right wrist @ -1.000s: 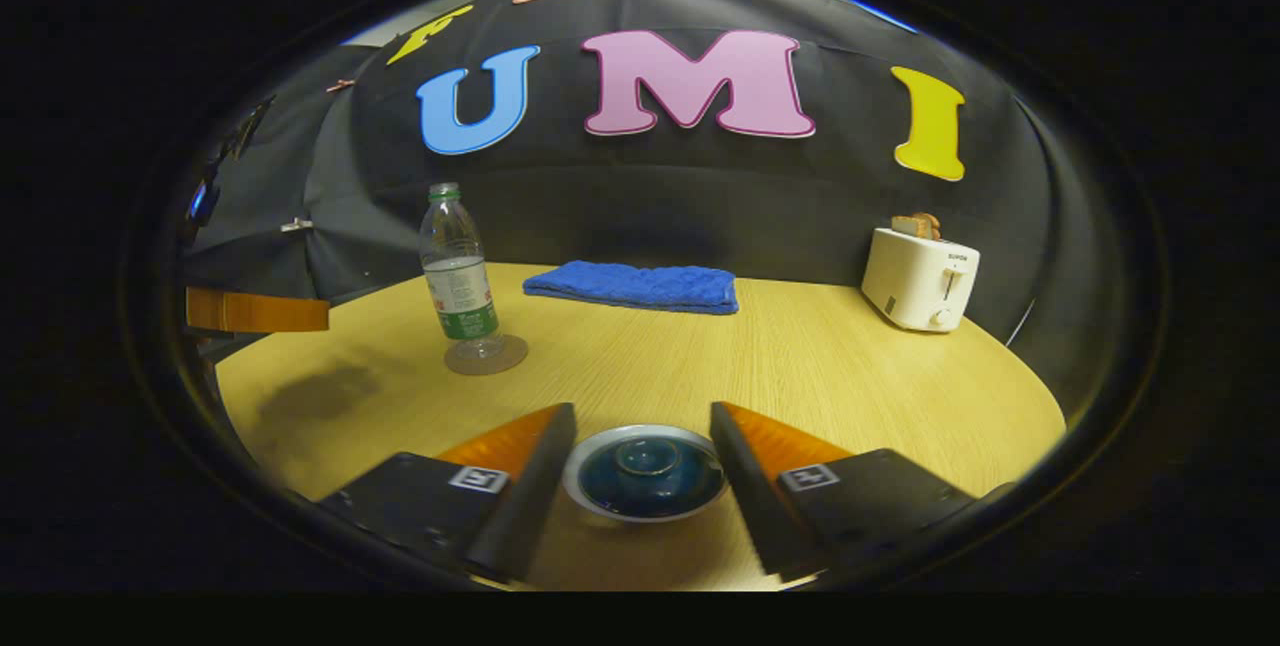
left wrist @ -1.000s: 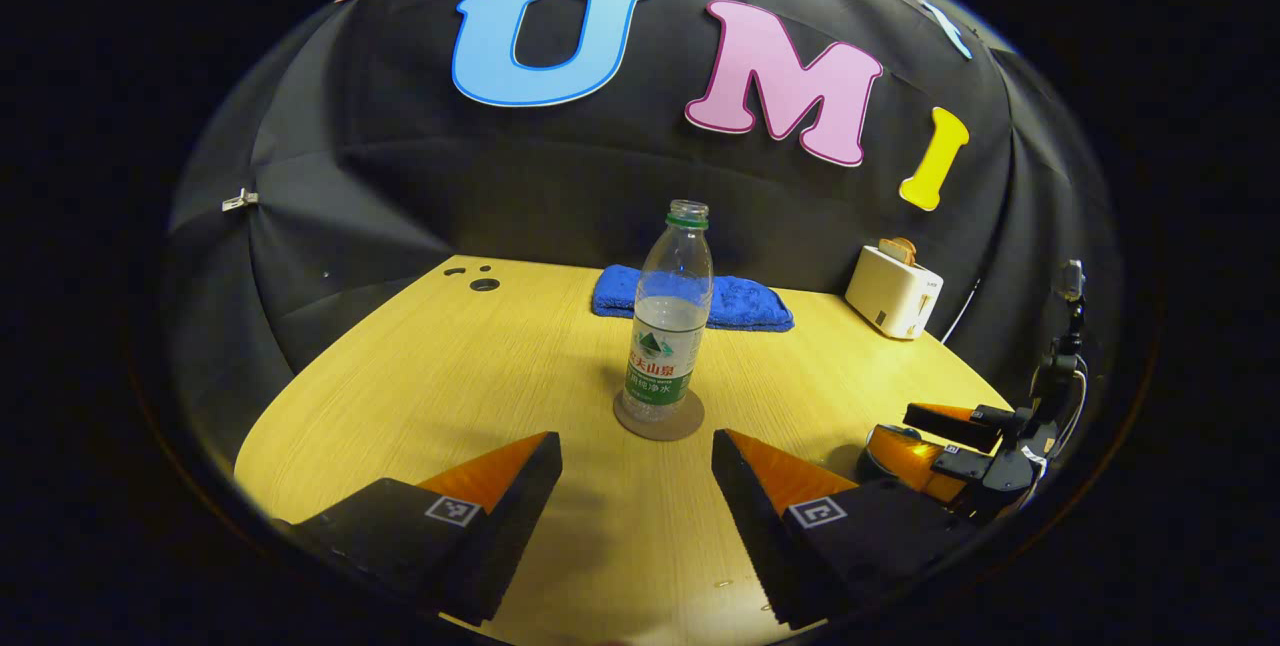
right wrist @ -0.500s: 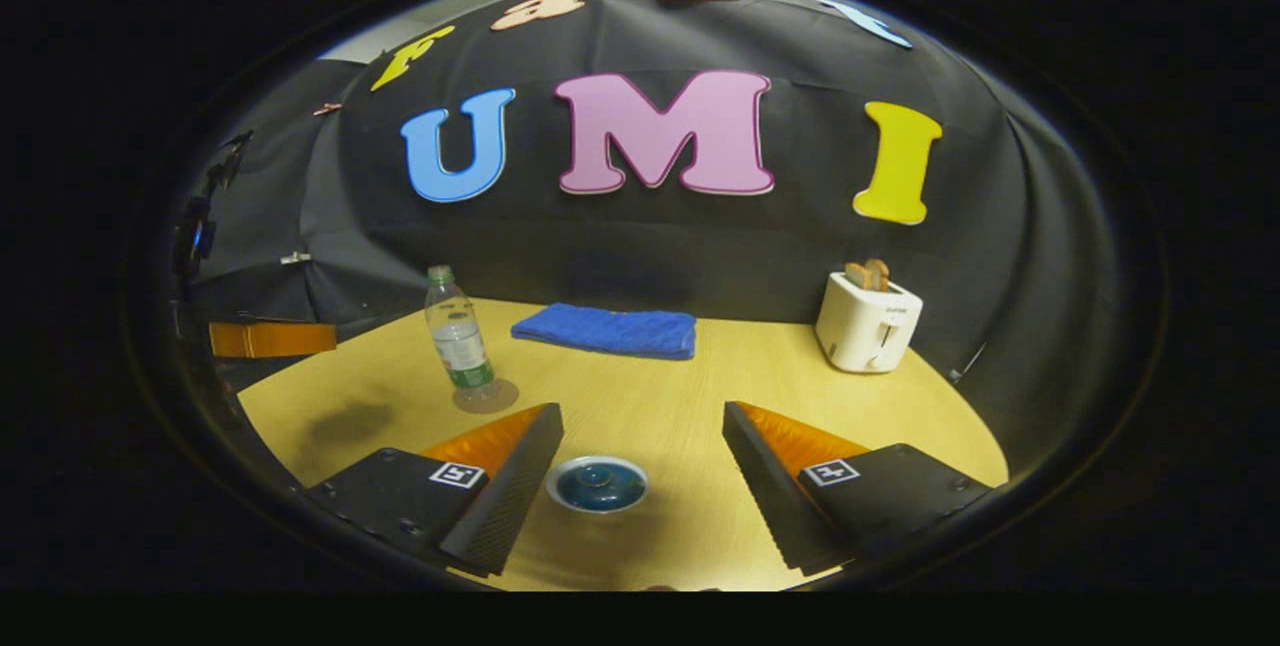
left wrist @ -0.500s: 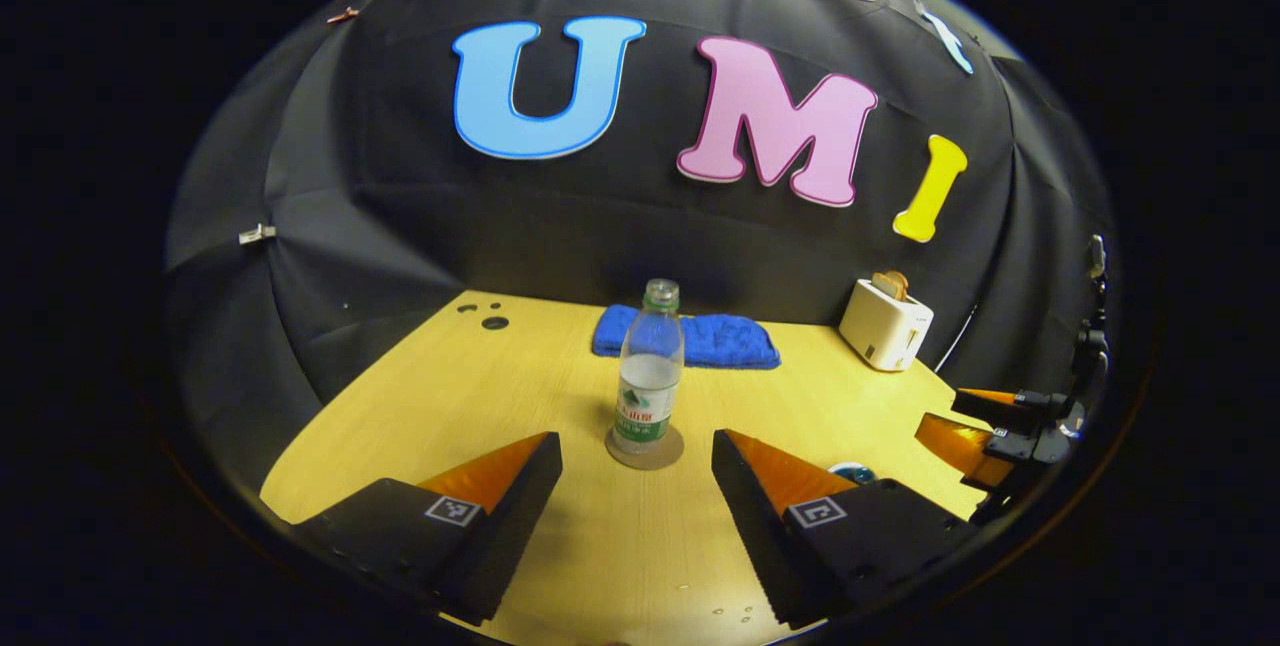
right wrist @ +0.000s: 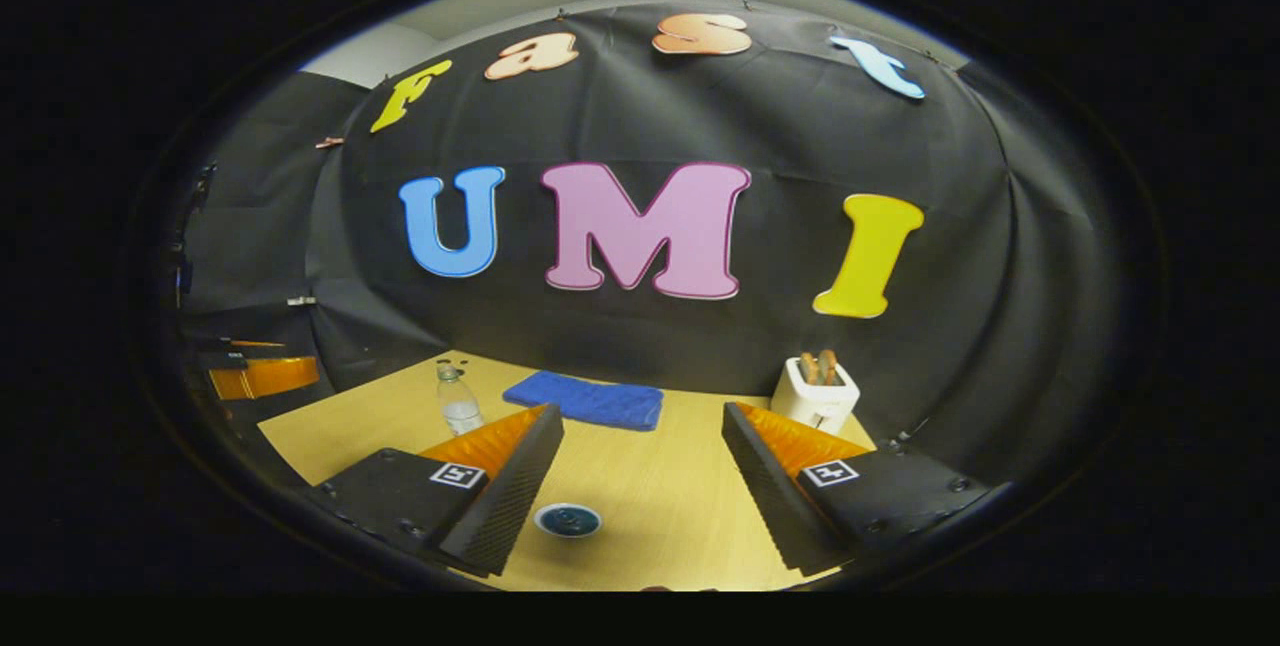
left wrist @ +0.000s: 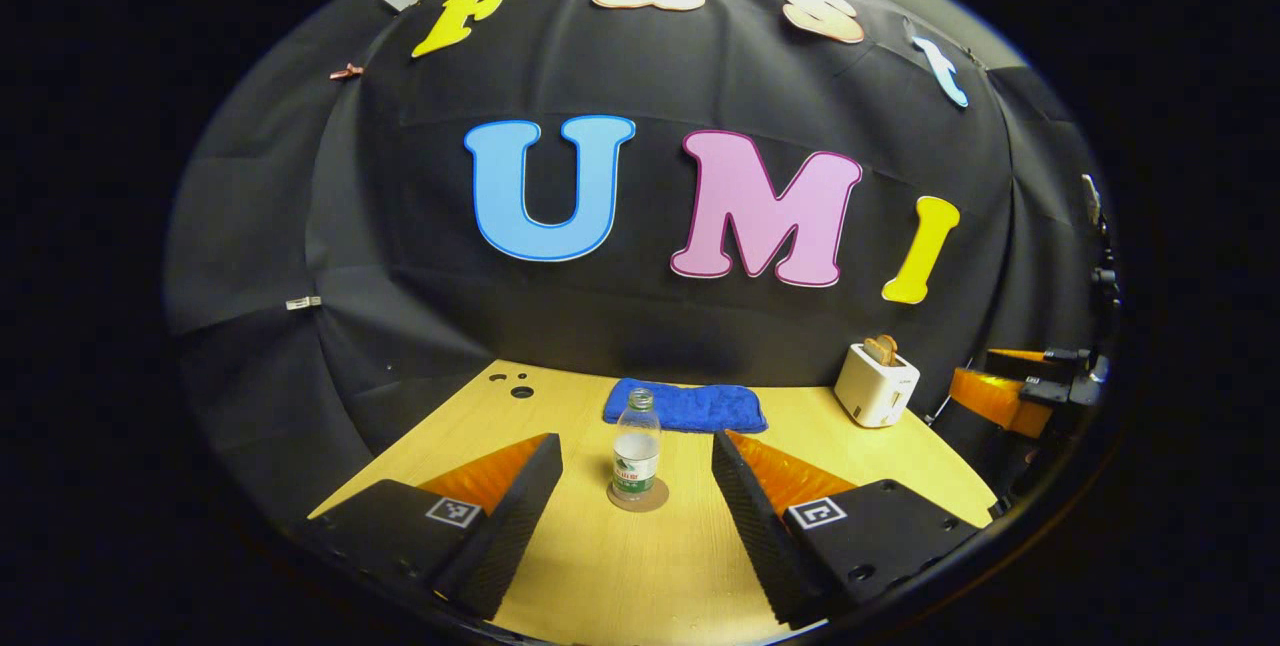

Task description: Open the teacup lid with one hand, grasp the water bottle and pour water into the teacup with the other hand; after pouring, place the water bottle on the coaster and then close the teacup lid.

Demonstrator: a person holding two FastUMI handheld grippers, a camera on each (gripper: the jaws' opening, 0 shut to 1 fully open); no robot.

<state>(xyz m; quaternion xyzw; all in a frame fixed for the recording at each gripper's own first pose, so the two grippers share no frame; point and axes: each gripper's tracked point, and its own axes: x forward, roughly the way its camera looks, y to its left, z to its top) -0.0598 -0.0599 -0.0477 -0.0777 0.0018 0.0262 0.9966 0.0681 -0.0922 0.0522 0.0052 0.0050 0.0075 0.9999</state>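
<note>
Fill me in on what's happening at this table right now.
A person holds a gripper in each hand above a wooden table, and neither is gripping anything. The left gripper is open, pointed at the water bottle, which stands upright on the coaster. The right gripper is open too, with the lidded teacup on the table below it. A blue towel and a toaster sit at the back. The pouring job looks finished.

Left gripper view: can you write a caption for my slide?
Open claw hangs above the table, bottle standing on its coaster, towel and toaster behind.
</note>
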